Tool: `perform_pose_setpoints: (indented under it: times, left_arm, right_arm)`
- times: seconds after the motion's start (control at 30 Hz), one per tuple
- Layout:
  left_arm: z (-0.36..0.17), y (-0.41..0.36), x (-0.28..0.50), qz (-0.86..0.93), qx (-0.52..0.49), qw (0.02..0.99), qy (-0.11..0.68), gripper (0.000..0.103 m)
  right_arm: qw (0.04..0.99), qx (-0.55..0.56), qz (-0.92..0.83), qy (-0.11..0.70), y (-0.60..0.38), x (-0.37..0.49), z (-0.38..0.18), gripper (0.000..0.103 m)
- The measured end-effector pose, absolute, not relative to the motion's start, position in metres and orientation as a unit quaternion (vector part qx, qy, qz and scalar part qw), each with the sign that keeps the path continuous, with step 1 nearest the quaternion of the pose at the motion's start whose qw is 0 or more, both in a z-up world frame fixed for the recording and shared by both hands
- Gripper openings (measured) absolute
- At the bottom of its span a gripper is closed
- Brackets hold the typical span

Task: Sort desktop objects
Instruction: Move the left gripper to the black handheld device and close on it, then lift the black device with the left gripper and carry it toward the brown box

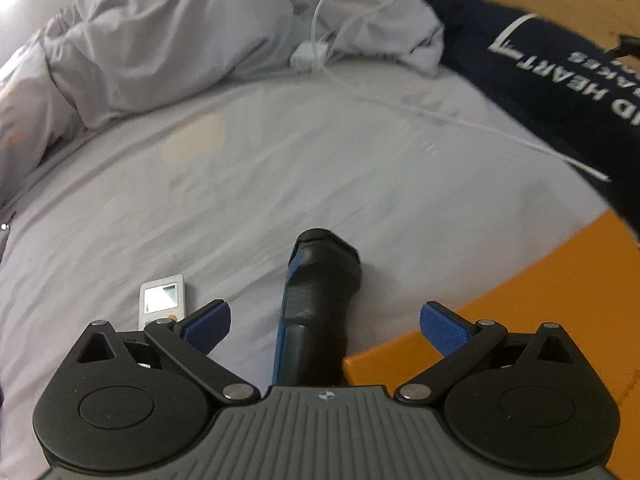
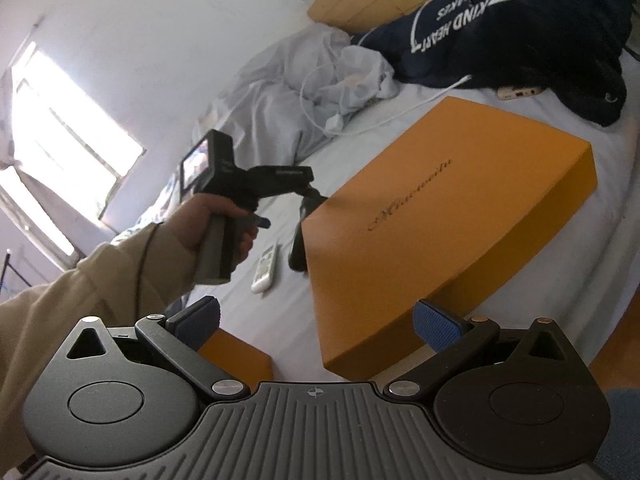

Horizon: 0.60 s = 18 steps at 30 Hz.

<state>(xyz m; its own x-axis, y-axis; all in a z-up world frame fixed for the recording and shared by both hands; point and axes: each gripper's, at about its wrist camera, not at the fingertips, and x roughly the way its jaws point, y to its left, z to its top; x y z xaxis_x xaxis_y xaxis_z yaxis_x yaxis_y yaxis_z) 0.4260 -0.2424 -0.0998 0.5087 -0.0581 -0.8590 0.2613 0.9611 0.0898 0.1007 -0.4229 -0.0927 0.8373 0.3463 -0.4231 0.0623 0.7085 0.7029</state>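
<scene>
Black-and-blue electric shaver [image 1: 320, 304] lies on the pale grey bedsheet [image 1: 360, 184], lengthwise between the spread blue pads of the left gripper [image 1: 323, 324]; no contact visible. Small white remote control [image 1: 162, 300] just left of it. Flat orange cardboard box [image 2: 448, 216], lid on, just right of the shaver. Right gripper [image 2: 318, 320] wide open, holding nothing, above the box's near edge.

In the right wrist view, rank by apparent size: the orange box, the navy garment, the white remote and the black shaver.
Largest to smallest:
1. orange box, though nearness may inflate it
2. navy garment
3. black shaver, partly hidden behind the box, and white remote: too close to rank
</scene>
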Motion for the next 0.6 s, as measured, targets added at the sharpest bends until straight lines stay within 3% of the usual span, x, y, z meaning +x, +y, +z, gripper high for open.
perform_pose_setpoints:
  times: [0.37, 0.6]
  left_arm:
    - [-0.133, -0.233, 0.451, -0.067, 0.057, 0.836, 0.541, 0.099]
    - [-0.140, -0.224, 0.450, -0.075, 0.025, 0.831, 0.550, 0.072]
  right_arm:
    - [0.880, 0.376, 0.085, 0.277, -0.423, 0.101, -0.093, 0.103]
    - [0.879, 0.372, 0.085, 0.285, -0.421, 0.102, -0.094, 0.103]
